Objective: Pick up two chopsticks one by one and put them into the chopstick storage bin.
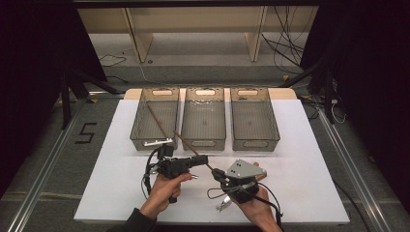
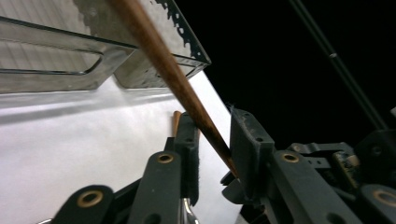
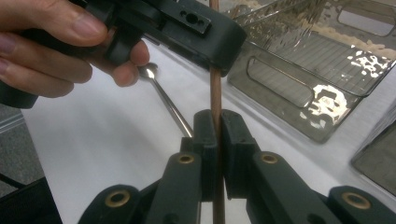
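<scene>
A long brown chopstick (image 1: 191, 149) slants over the white table (image 1: 300, 159), its far end near the front of the left bin (image 1: 154, 118). My right gripper (image 1: 217, 173) is shut on its near end; in the right gripper view the pads (image 3: 205, 135) pinch the chopstick (image 3: 215, 88) upright between them. My left gripper (image 1: 202, 159) straddles the stick's middle. In the left gripper view the chopstick (image 2: 187, 91) runs diagonally between the jaws and rests against the right pad (image 2: 245, 140), with a gap to the left one. A second chopstick (image 1: 157, 121) lies in the left bin.
Three clear bins stand in a row at the back: left, middle (image 1: 204, 118) and right (image 1: 254, 118). A metal spoon (image 3: 163, 100) lies on the table under the left hand (image 3: 56, 46). Another metal utensil (image 1: 223, 203) lies by the right hand, and one (image 1: 157, 142) rests at the left bin's front rim.
</scene>
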`<state>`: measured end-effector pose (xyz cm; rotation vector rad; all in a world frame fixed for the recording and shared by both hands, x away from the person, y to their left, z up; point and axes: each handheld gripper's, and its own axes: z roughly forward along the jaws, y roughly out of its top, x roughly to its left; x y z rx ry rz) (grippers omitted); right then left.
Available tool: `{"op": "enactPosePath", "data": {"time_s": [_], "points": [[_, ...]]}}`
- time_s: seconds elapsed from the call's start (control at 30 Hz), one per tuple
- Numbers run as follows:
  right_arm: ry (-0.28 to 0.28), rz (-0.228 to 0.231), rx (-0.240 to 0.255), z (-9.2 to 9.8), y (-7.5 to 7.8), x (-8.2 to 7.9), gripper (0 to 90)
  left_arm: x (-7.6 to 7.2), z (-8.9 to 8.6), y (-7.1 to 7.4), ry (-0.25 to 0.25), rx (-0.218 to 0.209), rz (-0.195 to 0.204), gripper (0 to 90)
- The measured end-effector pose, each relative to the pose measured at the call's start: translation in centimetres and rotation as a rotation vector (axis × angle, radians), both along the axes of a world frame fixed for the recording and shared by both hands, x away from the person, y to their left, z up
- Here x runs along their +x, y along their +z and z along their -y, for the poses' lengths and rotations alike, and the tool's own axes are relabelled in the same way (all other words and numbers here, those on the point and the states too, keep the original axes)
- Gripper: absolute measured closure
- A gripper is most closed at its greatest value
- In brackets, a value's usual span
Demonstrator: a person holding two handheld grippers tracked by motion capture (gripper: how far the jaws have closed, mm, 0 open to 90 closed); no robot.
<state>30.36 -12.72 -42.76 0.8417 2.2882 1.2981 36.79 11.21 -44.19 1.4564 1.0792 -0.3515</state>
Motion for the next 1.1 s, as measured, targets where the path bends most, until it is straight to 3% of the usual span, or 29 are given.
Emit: {"op": "enactPosePath", "data": {"time_s": [0.27, 0.33, 0.6, 0.83, 1.1], "points": [[0.013, -0.003, 0.033, 0.1, -0.3, -0.1, 84.9, 0.0, -0.3, 0.3, -0.051, -0.085, -0.027, 83.3], [0.013, -0.007, 0.041, 0.2, -0.3, -0.1, 80.6, 0.0, -0.3, 0.6, -0.044, -0.059, -0.007, 84.1], [0.031, -0.027, 0.083, 1.7, 0.3, 0.0, 62.1, 1.1, -2.5, 1.6, -0.009, -0.038, 0.016, 84.3], [0.012, -0.06, 0.091, 3.2, -0.1, 0.2, 44.3, 2.3, -5.4, 3.9, 0.023, -0.014, 0.051, 84.3], [0.03, -0.092, 0.058, 3.8, -0.9, 0.0, 34.5, 4.6, -8.5, 6.3, 0.097, 0.028, 0.081, 84.2]]}}
